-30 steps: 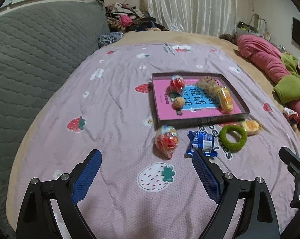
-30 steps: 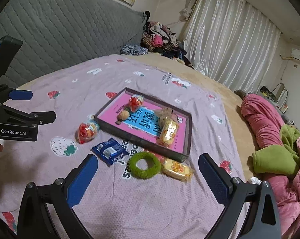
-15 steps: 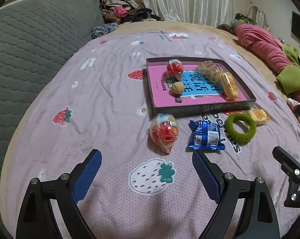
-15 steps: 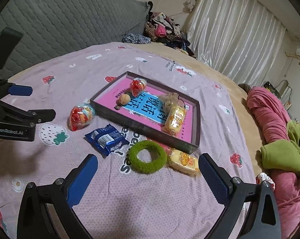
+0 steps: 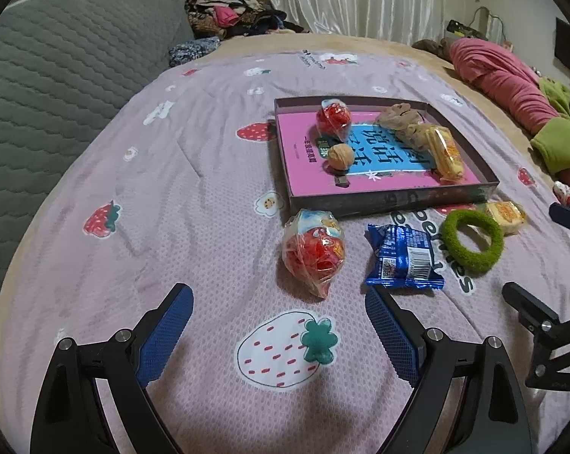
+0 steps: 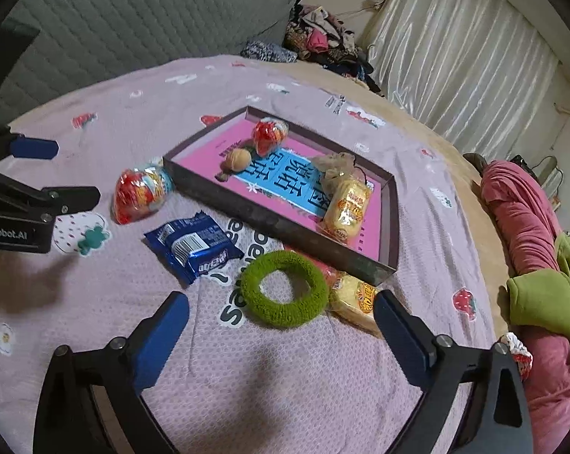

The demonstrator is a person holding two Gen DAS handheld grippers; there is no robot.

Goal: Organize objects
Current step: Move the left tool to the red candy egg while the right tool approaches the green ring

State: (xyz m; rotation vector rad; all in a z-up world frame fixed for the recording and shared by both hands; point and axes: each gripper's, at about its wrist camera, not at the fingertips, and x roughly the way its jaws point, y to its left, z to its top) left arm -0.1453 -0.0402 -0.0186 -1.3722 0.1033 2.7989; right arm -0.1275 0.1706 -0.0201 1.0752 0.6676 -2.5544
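Bed [image 5: 164,196] under a strawberry-print cover; its near edge is cut off. Shallow box [image 6: 393,204] mid-bed holds snacks, its pink printed base partly hidden. Beside its near wall lie a green ring [image 6: 285,292], blue packet [image 5: 402,257] and red bag [image 5: 315,251]. Left hand-held gripper [image 5: 279,314] gapes empty; right hand-held gripper [image 6: 281,319] is closing, nothing between. Both sit lower, nearer the items than before.

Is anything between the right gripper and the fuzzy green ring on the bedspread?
Nothing visible. The right gripper, its jaws closing slightly, is just short of the fuzzy green ring; only bare pink strawberry-print bedspread lies between.
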